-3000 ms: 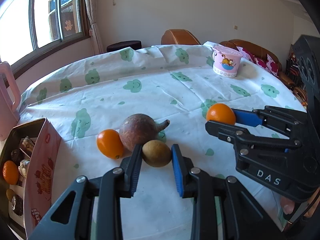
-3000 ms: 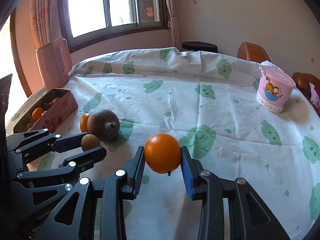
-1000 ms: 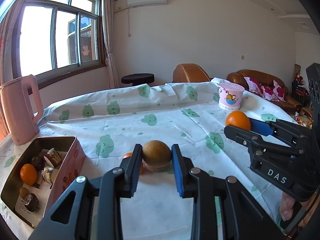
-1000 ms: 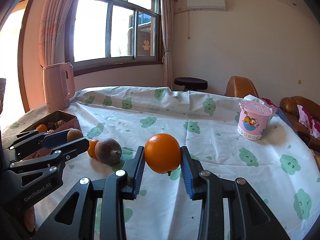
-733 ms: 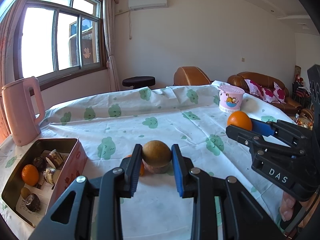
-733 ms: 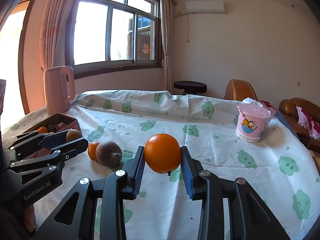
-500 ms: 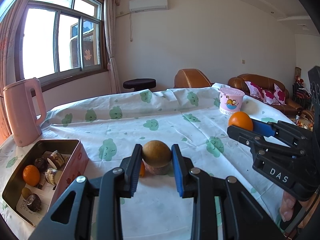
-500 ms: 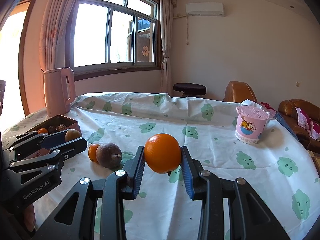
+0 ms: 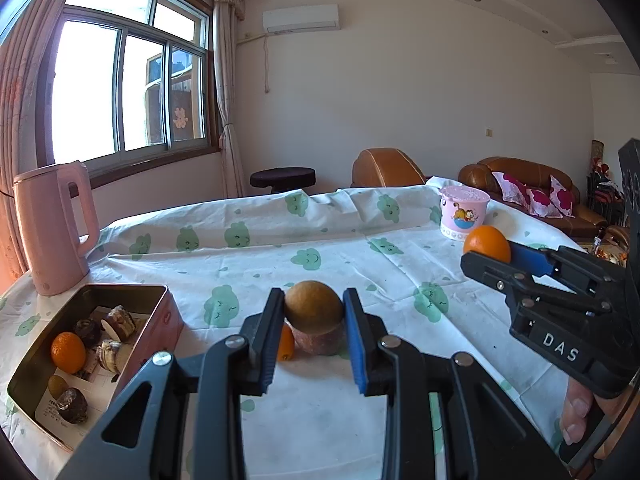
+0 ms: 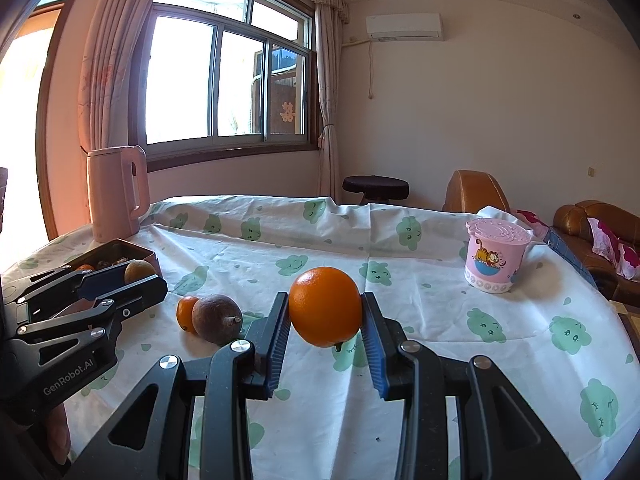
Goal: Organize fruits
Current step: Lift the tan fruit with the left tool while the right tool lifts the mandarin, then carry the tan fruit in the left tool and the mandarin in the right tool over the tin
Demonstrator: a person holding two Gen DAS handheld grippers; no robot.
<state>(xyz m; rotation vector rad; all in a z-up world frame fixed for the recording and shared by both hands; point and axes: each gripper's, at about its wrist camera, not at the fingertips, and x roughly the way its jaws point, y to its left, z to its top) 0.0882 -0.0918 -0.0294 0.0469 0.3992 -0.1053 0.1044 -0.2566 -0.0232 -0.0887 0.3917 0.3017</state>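
Observation:
My left gripper (image 9: 314,314) is shut on a round brown fruit (image 9: 313,306), held above the table; it also shows in the right wrist view (image 10: 138,271). My right gripper (image 10: 325,320) is shut on an orange (image 10: 325,312), held above the cloth; the orange shows at right in the left wrist view (image 9: 486,243). On the table lie a brown passion fruit (image 10: 216,318) and a small orange (image 10: 185,313) beside it. An open pink tin (image 9: 158,320) at the left holds a small orange (image 9: 67,352) and wrapped snacks.
A pink kettle (image 9: 52,232) stands at the back left by the window. A pink cartoon cup (image 10: 496,256) stands at the back right. The round table has a white cloth with green clouds (image 10: 460,360). Chairs and a sofa stand behind it.
Both grippers have risen with their fruits and tilted up a little, so the table sits lower in both views. The passion fruit and small orange stay on the cloth.

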